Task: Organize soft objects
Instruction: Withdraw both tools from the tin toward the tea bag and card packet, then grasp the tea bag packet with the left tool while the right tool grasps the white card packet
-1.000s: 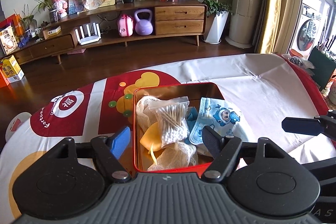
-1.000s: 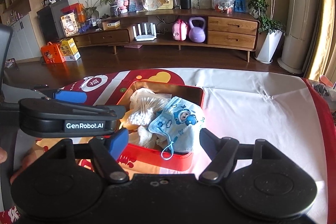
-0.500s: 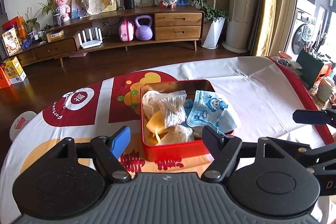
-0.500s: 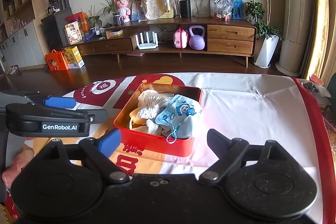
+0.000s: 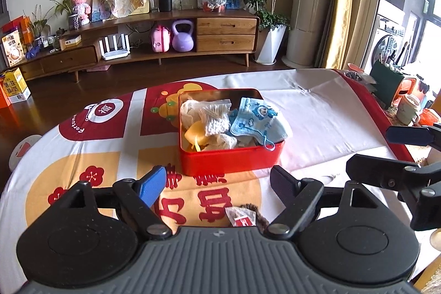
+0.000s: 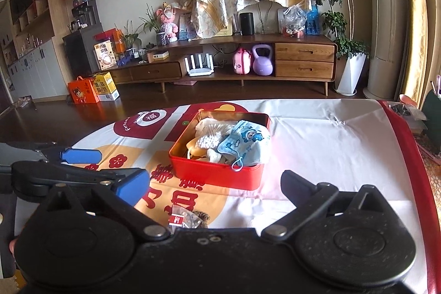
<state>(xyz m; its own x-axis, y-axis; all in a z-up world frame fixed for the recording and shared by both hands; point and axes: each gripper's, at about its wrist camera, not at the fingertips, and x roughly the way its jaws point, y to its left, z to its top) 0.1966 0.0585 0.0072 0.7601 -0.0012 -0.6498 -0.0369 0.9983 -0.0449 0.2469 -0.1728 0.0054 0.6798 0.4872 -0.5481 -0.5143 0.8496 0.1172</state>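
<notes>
Change since earlier frame: both hand-held grippers had drawn back from the red tin (image 5: 230, 160), which sat smaller and farther off in each view; a small packet (image 5: 241, 216) had come into view near the lower edge.
Tabletop (image 5: 317, 112): covered by a printed red, yellow and white cloth; it carried the tin near its middle.
Red tin: open, no lid seen, so soft items could be dropped in from above.
Tin contents: blue cartoon face mask (image 5: 259, 123) draped over the right rim, its ear loop hanging outside; bag of cotton swabs (image 5: 216, 119) beside white gauze.
Left hand-held gripper (image 5: 217, 185): jaws opening, nothing between them.
Right hand-held gripper (image 6: 215, 189): jaws opening wide, empty.
Small packet: on the cloth just before the jaws, outside the tin; probably the next item to sort.
</notes>
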